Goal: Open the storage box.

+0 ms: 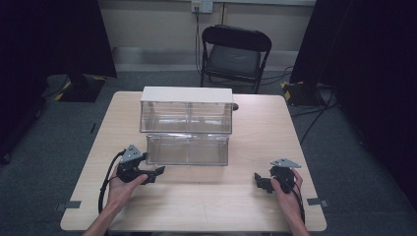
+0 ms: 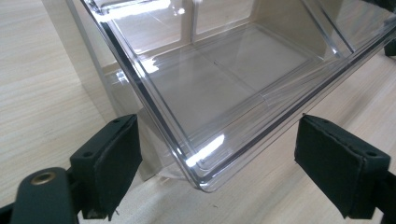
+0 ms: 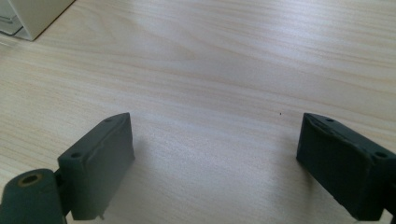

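**Now at the corner of the clear drawer**

Right now my left gripper (image 2: 215, 161) stands released, its two pads (image 2: 109, 161) spread to either side of the near corner of the clear drawer (image 2: 219, 88) without pressing on it. That drawer is pulled out of the lower level of the white-topped cabinet (image 1: 186, 94), which sits in the middle of the table (image 1: 206, 206) toward its far edge. My right gripper (image 3: 215, 158) is also released, jaws wide over bare wood, well apart from the cabinet, whose pale corner (image 3: 35, 14) sits at the upper left of its view.

I judge the drawer to be light, stiff and slippery: thin hard plastic, glossy, apparently empty. It could crack or skid if pinched hard at the rounded corner. A better hold, I think, is the straight front wall, one pad inside and one outside, or a flat push on the front face.

Glare and reflections blur the drawer's inner ribs, so I cannot tell whether a divider splits it. The high view is too coarse to show how far the drawer is out, and the cabinet's back and runners are hidden.
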Demonstrator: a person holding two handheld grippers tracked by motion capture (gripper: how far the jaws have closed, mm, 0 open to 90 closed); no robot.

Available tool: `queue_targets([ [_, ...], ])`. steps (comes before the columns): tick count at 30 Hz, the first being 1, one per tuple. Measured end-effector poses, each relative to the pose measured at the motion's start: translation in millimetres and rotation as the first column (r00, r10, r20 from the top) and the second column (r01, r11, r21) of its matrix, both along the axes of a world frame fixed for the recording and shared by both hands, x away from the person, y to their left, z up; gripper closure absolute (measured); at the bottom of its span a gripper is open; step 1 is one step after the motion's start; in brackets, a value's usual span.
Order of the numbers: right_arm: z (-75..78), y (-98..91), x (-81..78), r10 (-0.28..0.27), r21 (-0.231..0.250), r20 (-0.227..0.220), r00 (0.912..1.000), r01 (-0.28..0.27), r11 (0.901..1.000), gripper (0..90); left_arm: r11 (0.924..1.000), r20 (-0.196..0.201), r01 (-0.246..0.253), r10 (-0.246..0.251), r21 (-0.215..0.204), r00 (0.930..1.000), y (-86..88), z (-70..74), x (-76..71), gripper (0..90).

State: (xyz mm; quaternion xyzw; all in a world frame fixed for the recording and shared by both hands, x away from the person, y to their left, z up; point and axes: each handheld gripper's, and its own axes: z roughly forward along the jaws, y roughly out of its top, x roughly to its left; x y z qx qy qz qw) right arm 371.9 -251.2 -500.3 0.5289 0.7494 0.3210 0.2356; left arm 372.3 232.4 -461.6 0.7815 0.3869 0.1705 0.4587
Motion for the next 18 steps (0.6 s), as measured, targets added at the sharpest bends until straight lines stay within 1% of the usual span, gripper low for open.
queue_targets([
  [3,0.0,0.0,0.0,0.0,0.0,0.0,1.0,0.0,1.0,10.3,1.0,0.0,0.001,-0.001,-0.009,1.0,0.0,0.5,-0.4,13.6],
  [5,0.0,0.0,0.0,0.0,0.0,0.0,1.0,0.0,1.0,10.3,1.0,0.006,0.003,-0.003,-0.003,1.0,0.6,1.1,-0.4,13.5],
  [11,0.0,0.0,0.0,0.0,0.0,0.0,1.0,0.0,1.0,10.3,0.9998,-0.003,0.003,-0.003,-0.022,1.0,1.0,1.7,-0.3,12.8],
  [12,0.0,0.0,0.0,0.0,0.0,0.0,1.0,0.0,1.0,10.3,0.9999,0.0,0.001,-0.001,-0.016,1.0,1.0,2.2,-0.1,12.7],
  [15,0.0,0.0,0.0,0.0,0.0,0.0,1.0,0.0,1.0,10.3,0.9994,0.006,-0.006,0.006,-0.034,1.0,1.2,3.9,0.3,13.0],
  [16,0.0,0.0,0.0,0.0,0.0,0.0,1.0,0.0,1.0,10.3,0.9987,0.007,-0.014,0.014,-0.048,0.9999,1.5,4.3,0.3,13.3],
  [17,0.0,0.0,0.0,0.0,0.0,0.0,1.0,0.0,1.0,10.3,0.9987,0.009,-0.014,0.014,-0.049,0.9999,2.2,4.6,0.5,14.3],
  [18,0.0,0.0,0.0,0.0,0.0,0.0,1.0,0.0,1.0,10.3,0.9982,0.004,-0.017,0.017,-0.057,0.9998,2.0,4.8,0.4,14.5],
])
